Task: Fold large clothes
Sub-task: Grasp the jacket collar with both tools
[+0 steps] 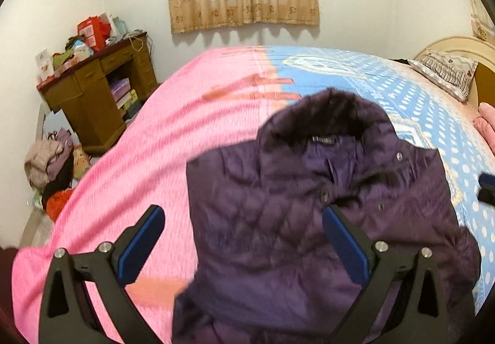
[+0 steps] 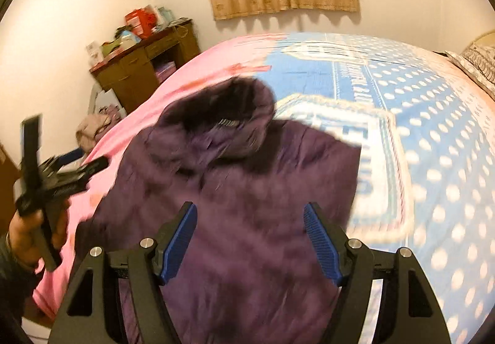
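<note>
A dark purple quilted jacket (image 1: 309, 189) with a dark fur collar (image 1: 328, 115) lies flat on the bed, collar towards the far wall. My left gripper (image 1: 243, 214) hangs open above the jacket's left edge, with nothing pressed between its blue pads. My right gripper (image 2: 250, 211) is open too, over the jacket (image 2: 247, 173) near its lower middle, and holds nothing. In the right wrist view a hand holds the left gripper (image 2: 58, 142) at the far left, off the jacket's side. Motion blur softens both views.
The bed cover is pink (image 1: 161, 139) on the left and blue with white dots (image 2: 433, 127) on the right. A cluttered wooden desk (image 1: 92, 90) stands at the back left. Clothes are piled on the floor (image 1: 49, 164). A pillow (image 1: 445, 71) lies by the headboard.
</note>
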Demonstrator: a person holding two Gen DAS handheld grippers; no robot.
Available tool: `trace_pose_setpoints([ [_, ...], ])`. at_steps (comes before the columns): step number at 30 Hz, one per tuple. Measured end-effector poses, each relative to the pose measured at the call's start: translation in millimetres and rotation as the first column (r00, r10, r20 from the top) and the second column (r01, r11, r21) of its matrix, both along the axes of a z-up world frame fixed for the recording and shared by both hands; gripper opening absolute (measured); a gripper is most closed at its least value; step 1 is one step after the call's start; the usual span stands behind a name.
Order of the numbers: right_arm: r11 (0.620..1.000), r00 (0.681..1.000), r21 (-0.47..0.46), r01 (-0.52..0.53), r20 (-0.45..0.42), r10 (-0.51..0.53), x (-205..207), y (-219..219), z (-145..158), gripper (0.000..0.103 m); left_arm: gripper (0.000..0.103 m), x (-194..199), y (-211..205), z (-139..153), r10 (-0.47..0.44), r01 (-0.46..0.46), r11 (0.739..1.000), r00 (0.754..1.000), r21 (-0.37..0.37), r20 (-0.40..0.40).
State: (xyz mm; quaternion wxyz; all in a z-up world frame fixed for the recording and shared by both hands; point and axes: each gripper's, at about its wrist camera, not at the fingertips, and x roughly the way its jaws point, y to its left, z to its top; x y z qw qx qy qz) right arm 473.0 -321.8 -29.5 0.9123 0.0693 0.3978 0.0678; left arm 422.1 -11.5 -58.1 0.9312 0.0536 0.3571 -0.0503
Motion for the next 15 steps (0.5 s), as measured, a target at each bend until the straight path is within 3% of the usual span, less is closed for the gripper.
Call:
trace_pose_setpoints([
  [10,0.998,0.999,-0.054,-0.042,-0.028,0.041,129,3,-8,0.072,0.103,76,-31,-3,-0.024,0.019,0.992,0.999,0.122,0.032],
  [15,0.992,0.996,-0.102,-0.080,-0.049,0.075,177,25,-20,0.072,0.103,106,-44,-8,-0.055,0.056,0.993,0.998,0.105,-0.005],
])
